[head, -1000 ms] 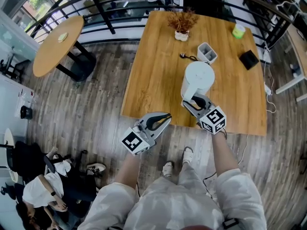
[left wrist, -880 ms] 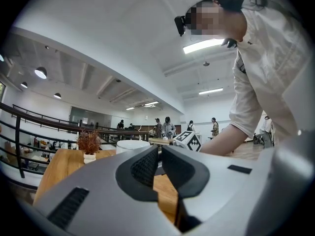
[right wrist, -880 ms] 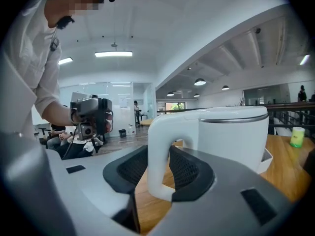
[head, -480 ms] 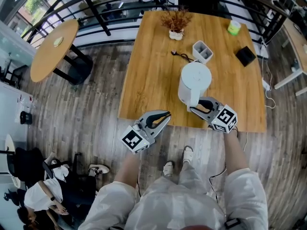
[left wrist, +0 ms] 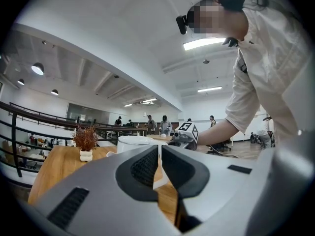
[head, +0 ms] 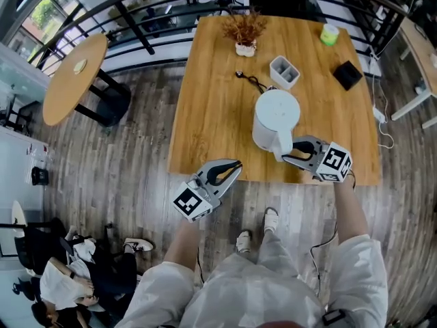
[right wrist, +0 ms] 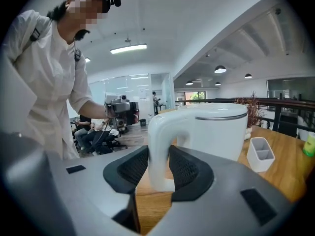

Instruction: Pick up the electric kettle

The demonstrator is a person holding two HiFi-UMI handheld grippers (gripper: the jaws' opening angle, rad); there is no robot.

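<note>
The white electric kettle stands on the wooden table, near its front edge. Its handle points toward me and to the right. My right gripper reaches in from the right, and its jaws are shut on that handle, one pad against each side. The kettle's body fills the middle of the right gripper view. My left gripper hovers off the table's front edge, shut and empty. In the left gripper view the kettle shows just beyond the shut jaws.
Behind the kettle lie a black cable, a grey divided holder and a potted dry plant. A black box and a green cup sit at the far right. A round table stands left, a railing beyond.
My right gripper has swung to the right around the kettle, and the kettle's handle has turned with it. The left gripper has stayed where it was.
</note>
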